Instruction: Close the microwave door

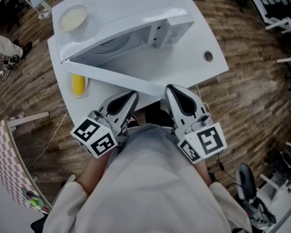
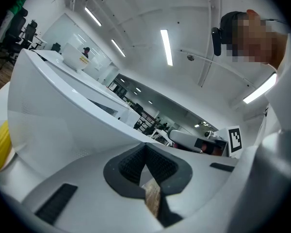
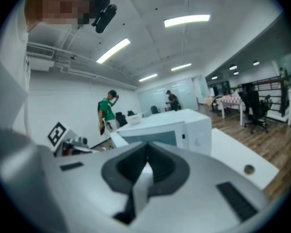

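A white microwave (image 1: 136, 18) stands on the white table (image 1: 184, 67), also seen in the right gripper view (image 3: 189, 127). Its door (image 1: 111, 79) is swung wide open toward me, with the cavity and turntable (image 1: 114, 45) exposed. In the left gripper view the door (image 2: 72, 125) fills the left side. Both grippers are held close to my chest at the table's near edge, just short of the door's free end. The left gripper (image 1: 134, 95) (image 2: 145, 149) is shut and holds nothing. The right gripper (image 1: 169, 88) (image 3: 148, 160) is likewise shut and holds nothing.
A pale bowl (image 1: 73, 18) sits on top of the microwave. A yellow item on a small plate (image 1: 78, 84) lies on the table left of the door. A round cable hole (image 1: 208, 56) is at the table's right. Two people (image 3: 106, 111) stand far behind.
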Tool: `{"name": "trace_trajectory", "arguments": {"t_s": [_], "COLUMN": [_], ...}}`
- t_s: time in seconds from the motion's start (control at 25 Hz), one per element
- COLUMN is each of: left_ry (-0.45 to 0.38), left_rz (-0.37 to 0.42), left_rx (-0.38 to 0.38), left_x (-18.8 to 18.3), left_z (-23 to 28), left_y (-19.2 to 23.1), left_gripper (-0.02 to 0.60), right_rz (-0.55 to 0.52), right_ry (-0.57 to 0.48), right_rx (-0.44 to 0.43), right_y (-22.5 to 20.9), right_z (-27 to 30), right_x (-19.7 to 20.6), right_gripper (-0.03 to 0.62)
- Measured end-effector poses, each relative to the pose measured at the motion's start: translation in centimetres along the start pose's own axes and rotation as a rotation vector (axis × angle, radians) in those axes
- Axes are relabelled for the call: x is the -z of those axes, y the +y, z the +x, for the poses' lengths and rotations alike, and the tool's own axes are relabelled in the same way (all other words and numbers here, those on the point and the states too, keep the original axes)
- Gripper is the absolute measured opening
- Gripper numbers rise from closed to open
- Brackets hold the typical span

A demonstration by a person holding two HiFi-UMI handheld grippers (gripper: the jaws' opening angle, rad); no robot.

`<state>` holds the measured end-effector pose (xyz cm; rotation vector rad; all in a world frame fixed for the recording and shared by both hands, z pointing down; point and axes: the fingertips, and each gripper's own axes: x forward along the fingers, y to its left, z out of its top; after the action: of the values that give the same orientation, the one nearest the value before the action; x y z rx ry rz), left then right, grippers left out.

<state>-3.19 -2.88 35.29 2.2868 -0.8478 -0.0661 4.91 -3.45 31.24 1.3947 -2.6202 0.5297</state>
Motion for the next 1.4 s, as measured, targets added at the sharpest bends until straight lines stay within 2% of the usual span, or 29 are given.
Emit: {"name": "trace_trajectory", "arguments": {"t_s": [1.4], "left_ry": [-0.014], "left_rz": [-0.016], "left_rx": [-0.039], "left_x": [-1.7], "left_z": [3.1], "left_y": [1.2], "left_gripper": [0.017], "right_rz": [0.027], "right_ry": [-0.004], "right_rx": [-0.031], "right_y": [-2.5], "right_z": [1.4], "right_x": [-0.4], "right_gripper": [0.023]}}
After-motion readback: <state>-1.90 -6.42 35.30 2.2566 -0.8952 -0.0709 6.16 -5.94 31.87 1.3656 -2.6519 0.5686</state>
